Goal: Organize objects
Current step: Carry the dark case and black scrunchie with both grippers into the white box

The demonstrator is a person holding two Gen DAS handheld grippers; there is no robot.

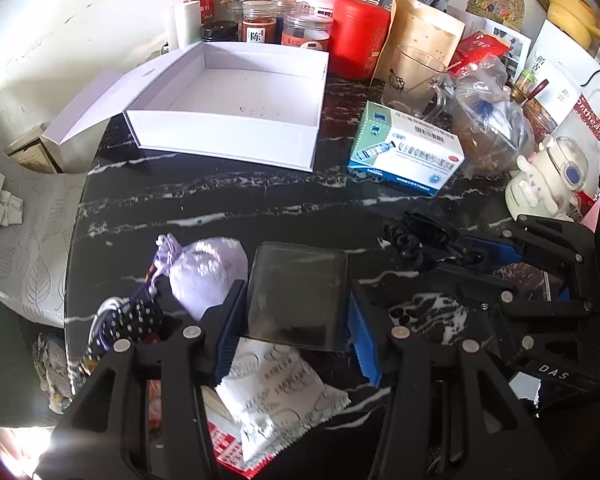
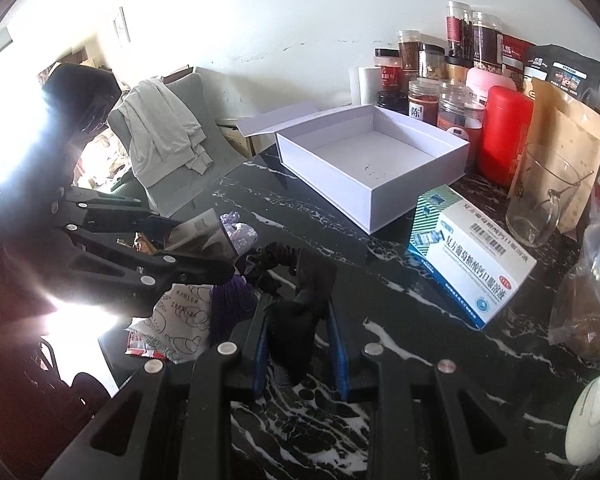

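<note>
Black left gripper (image 1: 298, 300) tilts steeply down, clamped on a dark flat case (image 1: 298, 294) above the table (image 1: 260, 208); right gripper (image 2: 300, 320) slants down, closed on black fabric (image 2: 296, 320), white box (image 1: 236, 108) beyond

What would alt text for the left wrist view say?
The left gripper holds a dark flat card case above a black marble table. Beyond sit an empty white box and a medicine carton.
</note>
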